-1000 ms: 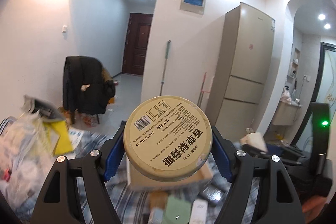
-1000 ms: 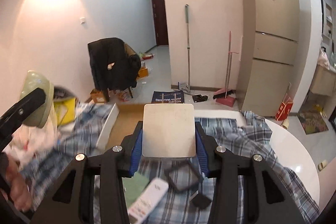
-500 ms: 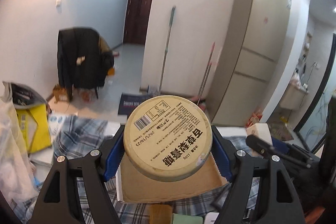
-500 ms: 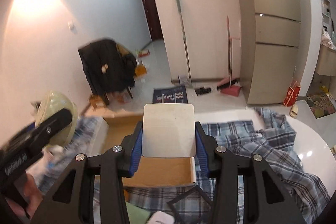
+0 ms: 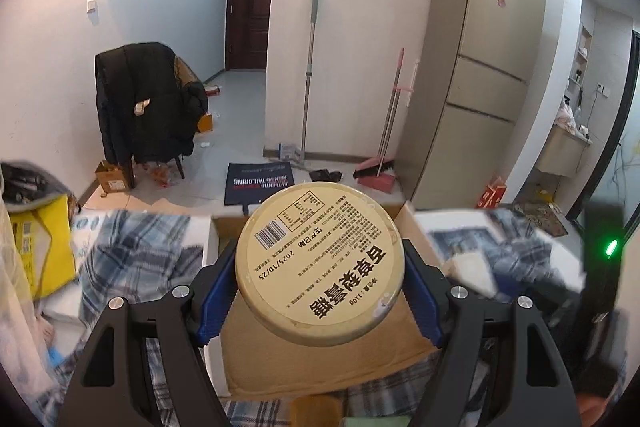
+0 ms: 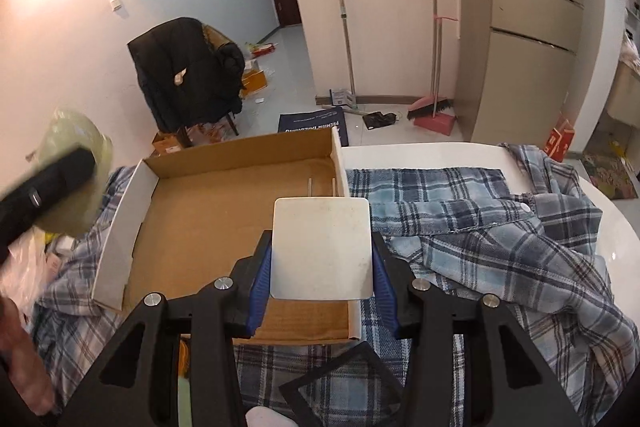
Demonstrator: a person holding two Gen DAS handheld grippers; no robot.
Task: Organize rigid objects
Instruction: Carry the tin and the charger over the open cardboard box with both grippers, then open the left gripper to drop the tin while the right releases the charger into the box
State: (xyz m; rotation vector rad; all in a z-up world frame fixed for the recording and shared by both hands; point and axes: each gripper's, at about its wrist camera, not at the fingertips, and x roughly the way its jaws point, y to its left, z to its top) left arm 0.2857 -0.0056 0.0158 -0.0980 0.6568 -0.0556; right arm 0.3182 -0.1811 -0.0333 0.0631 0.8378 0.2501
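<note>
Above the cardboard box (image 6: 224, 227): both my tongs, each loaded.
Left gripper (image 5: 320, 283): I clamp a round beige tin (image 5: 320, 267), label facing me, over the box.
Right gripper (image 6: 322, 287): I pinch a white square block (image 6: 322, 247) over the box's right wall.
Box: open, on plaid cloth (image 6: 480, 227).
</note>
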